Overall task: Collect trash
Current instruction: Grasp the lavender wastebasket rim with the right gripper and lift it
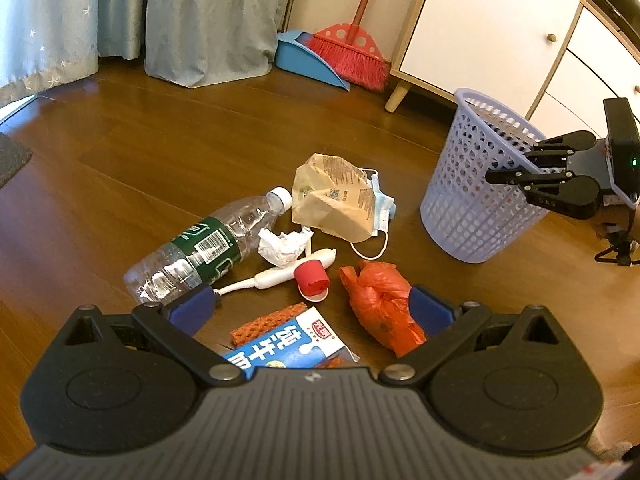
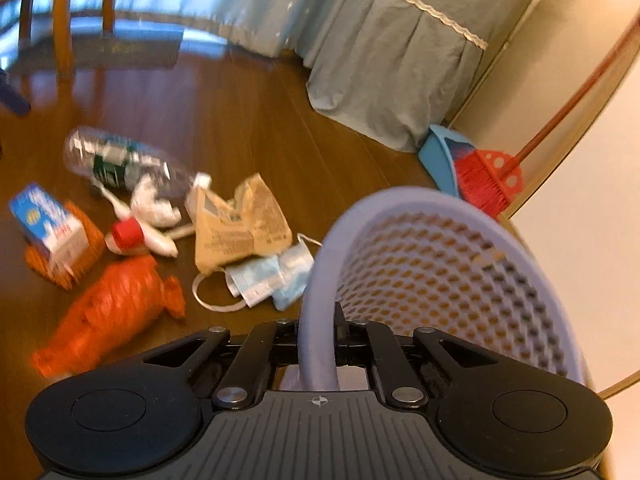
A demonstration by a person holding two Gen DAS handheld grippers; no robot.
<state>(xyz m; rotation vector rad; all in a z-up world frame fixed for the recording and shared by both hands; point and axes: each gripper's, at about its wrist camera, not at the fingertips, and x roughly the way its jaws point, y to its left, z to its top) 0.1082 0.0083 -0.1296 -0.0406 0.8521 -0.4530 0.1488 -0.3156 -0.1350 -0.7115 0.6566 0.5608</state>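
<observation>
A wide stretch of bare wooden floor [image 1: 160, 128] lies between the curtains [image 1: 208, 20] and a pile of trash. The lilac basket [image 1: 472, 184] stands just right of the pile, its rim clenched by the right gripper [image 2: 318, 344]. The left gripper [image 1: 310, 308] hangs released above the pile, fingers spread between a clear bottle [image 1: 204, 244] and a red bag [image 1: 380, 304], over a blue carton [image 1: 292, 344].
</observation>
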